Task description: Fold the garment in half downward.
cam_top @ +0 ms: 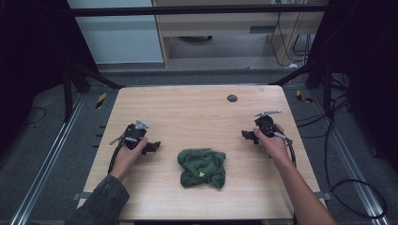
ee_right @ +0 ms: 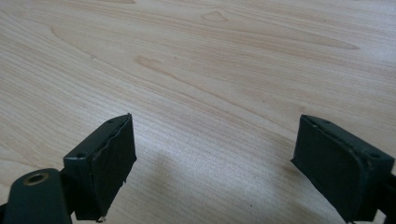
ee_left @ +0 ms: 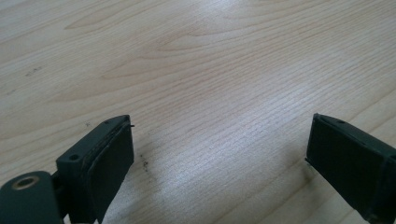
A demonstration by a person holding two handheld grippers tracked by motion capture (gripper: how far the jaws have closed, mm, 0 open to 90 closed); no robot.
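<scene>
Nearest me, toward the desk's (cam_top: 155, 101) front edge, lies the crumpled green cloth (cam_top: 202, 168), bunched into a rough lump slightly wider than deep, so its long axis runs from 9 to 3 o'clock. A small bright green tag shows on its near side. Nothing touches it.

My left tongs (cam_top: 151, 147) rest on the wood at about 10 o'clock from the cloth, just beside it, their tips aimed toward 3 o'clock. My right tongs (cam_top: 248, 136) sit at about 2 o'clock from the cloth, a little farther off, tips aimed toward 9 o'clock. I judge the left the nearer of the two. Both pairs stand spread wide with nothing between them: in the left gripper view the left tongs (ee_left: 219, 154) frame bare wood grain, and in the right gripper view the right tongs (ee_right: 215, 158) do the same.

For a pick-up, I judge each pair must swing back toward me and inward, to meet the cloth at its two ends. The path is plain wood on both sides.

Farther out, at 12 o'clock near the far edge, a small dark round disc (cam_top: 232, 98) is set in the desk, well apart from everything.
</scene>
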